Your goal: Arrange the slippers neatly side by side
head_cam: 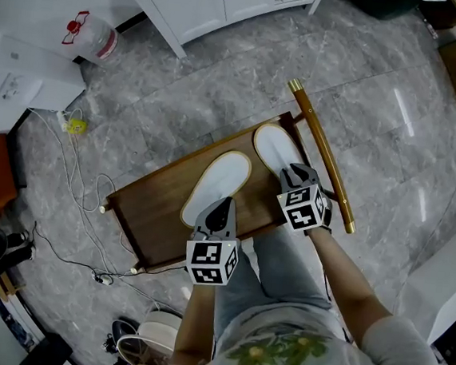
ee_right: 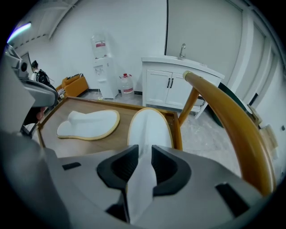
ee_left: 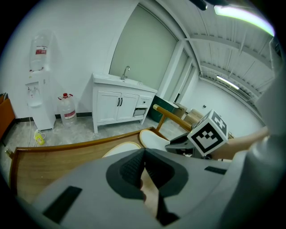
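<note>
The right slipper [head_cam: 275, 148] is lying just beside the wooden rail [head_cam: 321, 150]. Its long axis is running parallel with that rail, and its rounded far end is pointing away from the person. The right gripper [head_cam: 296, 175] is sitting at its near end, jaws standing a little apart astride the white heel edge. By my reading this is slack rather than a clamp. The left slipper [head_cam: 218, 183] is lying farther from the rail, and its long axis is slanting. Its wider far end, probably the toe, is pointing toward the rail and nearly meeting the right slipper, while its near end is splaying away from the rail. The left gripper [head_cam: 224, 205] is sitting right at that near end, jaws clenched on what appears to be the tan heel edge. That makes it the nearer one for the coming move — swinging that end toward the rail until both axes are running parallel.
</note>
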`<control>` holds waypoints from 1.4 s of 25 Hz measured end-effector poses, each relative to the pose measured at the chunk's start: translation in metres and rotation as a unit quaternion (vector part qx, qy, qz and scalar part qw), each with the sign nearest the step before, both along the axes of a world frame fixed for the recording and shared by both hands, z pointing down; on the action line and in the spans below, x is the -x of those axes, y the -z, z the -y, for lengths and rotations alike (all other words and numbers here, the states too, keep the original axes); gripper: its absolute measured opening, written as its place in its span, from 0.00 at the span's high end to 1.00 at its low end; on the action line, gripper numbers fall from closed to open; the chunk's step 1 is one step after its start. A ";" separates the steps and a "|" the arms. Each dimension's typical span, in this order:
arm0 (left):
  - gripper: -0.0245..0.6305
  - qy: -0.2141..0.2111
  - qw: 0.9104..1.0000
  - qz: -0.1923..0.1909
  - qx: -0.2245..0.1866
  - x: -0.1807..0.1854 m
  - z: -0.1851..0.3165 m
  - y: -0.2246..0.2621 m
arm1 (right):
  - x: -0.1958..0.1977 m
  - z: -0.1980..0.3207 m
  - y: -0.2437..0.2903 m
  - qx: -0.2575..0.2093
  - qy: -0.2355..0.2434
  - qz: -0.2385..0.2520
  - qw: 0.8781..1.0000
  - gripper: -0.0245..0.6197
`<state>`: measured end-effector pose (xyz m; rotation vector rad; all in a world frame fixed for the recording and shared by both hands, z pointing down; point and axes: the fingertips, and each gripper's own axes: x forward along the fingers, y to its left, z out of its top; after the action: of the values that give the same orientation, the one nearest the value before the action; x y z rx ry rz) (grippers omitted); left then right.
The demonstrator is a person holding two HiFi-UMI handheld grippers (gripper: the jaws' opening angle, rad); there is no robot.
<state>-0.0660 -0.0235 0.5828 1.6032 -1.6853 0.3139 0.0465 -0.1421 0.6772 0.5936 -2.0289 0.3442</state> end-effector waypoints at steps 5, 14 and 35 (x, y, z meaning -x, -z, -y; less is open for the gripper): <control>0.94 -0.020 1.000 -0.001 0.000 0.004 -0.004 0.003 | 0.004 -0.003 0.009 -0.011 -0.020 0.016 1.000 0.72; 0.94 -0.054 0.998 0.005 0.006 0.014 -0.019 0.008 | 0.016 -0.018 0.063 -0.020 -0.067 0.076 0.995 0.69; 0.94 -0.096 0.995 0.023 0.001 0.033 -0.048 0.024 | 0.034 -0.069 0.119 -0.043 -0.112 0.188 0.975 0.95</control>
<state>-0.0993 0.0240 0.5584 1.7729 -1.5666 0.4519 0.0121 -0.0728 0.5580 0.8673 -2.3517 0.5368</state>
